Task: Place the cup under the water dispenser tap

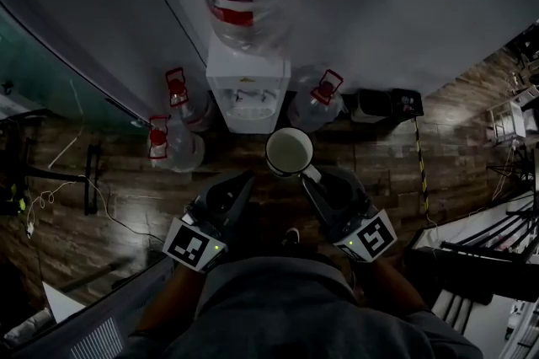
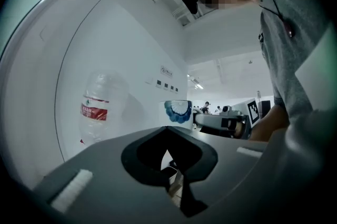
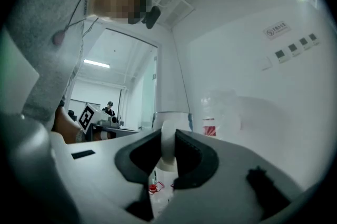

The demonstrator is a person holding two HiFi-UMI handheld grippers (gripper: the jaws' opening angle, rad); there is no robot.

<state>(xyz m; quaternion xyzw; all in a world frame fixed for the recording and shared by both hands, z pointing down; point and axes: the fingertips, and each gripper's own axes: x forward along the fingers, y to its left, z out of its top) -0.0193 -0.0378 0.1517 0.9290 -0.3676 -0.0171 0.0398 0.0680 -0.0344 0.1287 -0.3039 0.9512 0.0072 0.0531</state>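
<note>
Centre frame: right gripper (image 1: 310, 179) pinches the white round cup (image 1: 290, 152) by its handle, not yet under the white bottle-topped water dispenser (image 1: 248, 92) tap above it; left gripper (image 1: 244, 182) pressed together, empty

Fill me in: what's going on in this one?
A person faces a white water dispenser with a gripper in each hand. The right gripper is clamped on the handle of a white cup. The cup is held upright in front of the dispenser, not yet under its taps. The left gripper is shut and empty, beside the cup. Spare water bottles sit on the floor on either side of the dispenser.
</note>
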